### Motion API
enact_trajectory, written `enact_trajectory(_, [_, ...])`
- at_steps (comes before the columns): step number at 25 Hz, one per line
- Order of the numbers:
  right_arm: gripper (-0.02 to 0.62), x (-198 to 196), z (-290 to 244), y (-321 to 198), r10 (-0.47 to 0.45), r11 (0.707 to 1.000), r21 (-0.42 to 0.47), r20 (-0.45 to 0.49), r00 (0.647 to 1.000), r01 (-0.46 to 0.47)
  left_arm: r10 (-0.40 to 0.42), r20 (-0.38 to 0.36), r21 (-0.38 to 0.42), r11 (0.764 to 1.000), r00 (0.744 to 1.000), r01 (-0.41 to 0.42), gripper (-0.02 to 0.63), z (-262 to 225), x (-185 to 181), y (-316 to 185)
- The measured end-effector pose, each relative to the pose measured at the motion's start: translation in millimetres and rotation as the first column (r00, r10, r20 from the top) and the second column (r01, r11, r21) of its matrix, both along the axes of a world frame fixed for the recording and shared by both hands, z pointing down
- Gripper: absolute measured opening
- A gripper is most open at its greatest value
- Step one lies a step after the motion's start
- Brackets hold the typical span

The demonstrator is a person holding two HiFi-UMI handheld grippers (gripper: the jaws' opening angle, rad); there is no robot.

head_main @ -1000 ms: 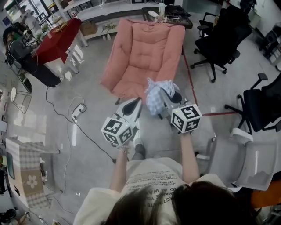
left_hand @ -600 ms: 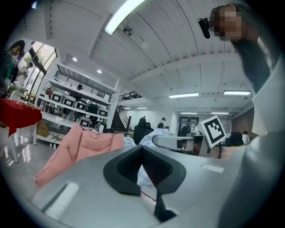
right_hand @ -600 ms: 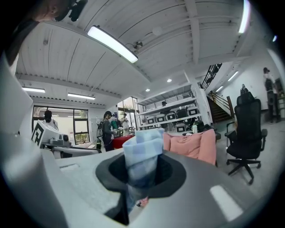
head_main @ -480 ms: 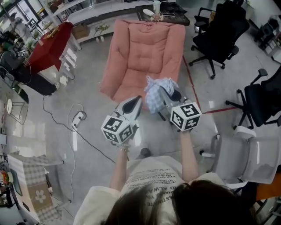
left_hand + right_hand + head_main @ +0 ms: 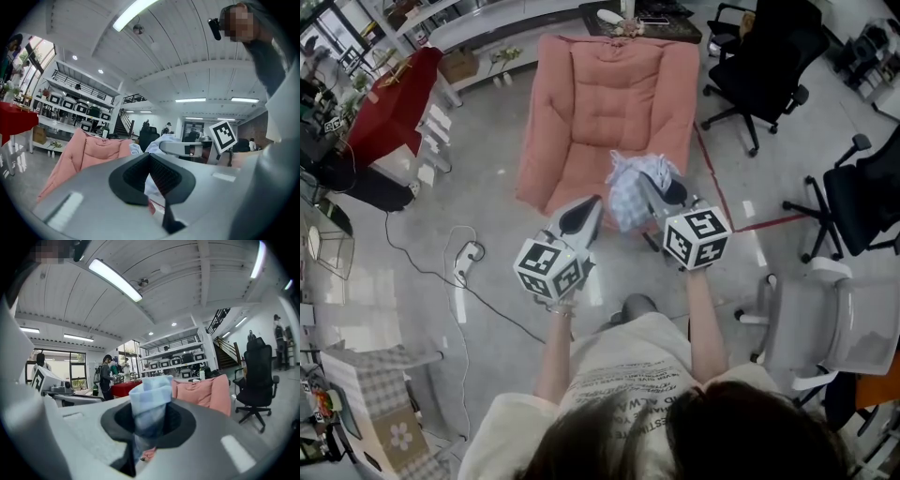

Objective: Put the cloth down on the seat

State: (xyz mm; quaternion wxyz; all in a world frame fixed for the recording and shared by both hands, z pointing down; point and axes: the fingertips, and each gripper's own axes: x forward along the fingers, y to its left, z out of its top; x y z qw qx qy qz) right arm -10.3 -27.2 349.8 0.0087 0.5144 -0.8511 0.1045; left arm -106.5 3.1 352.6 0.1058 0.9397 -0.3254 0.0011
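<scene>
A light blue checked cloth [image 5: 628,192] hangs bunched from my right gripper [image 5: 654,187], which is shut on it. In the right gripper view the cloth [image 5: 150,404] stands up between the dark pads. It hangs over the floor just in front of the pink cushioned chair [image 5: 614,103], near the front edge of its seat. My left gripper [image 5: 586,208] is beside it on the left, jaws together and holding nothing. In the left gripper view the cloth [image 5: 159,143] shows past the pads, with the pink chair [image 5: 93,150] to the left.
Black office chairs [image 5: 769,75] [image 5: 862,206] stand to the right, and a grey chair [image 5: 825,319] is close at my right. A red-covered table [image 5: 384,112] is at the far left. A power strip with cable [image 5: 469,253] lies on the floor, and a red floor line [image 5: 712,178] runs beside the pink chair.
Both grippers keep their pose and the cloth stays gripped. The pink chair has shifted slightly in the view as the person moves nearer.
</scene>
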Motion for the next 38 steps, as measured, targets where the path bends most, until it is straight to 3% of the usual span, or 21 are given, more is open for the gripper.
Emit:
enact_trajectory(14, [0.072, -5, 20, -50, 0.018, 0.999, -0.049, -0.007, 1.000, -0.019, 0.001, -0.020, -0.052, 0.999, 1.000, -0.002, -0.012, 20, -9, -53])
enact_trajectory(25, [0.072, -4, 36, -140, -0.003, 0.996, -0.089, -0.006, 1.000, 0.003, -0.013, -0.005, -0.096, 0.995, 1.000, 0.013, -0.012, 40, -10, -147])
enact_trajectory(38, [0.072, -22, 62, -244, -0.093, 0.982, -0.164, -0.011, 0.996, 0.090, -0.053, 0.016, -0.163, 0.985, 0.998, 0.055, -0.012, 63, -13, -246])
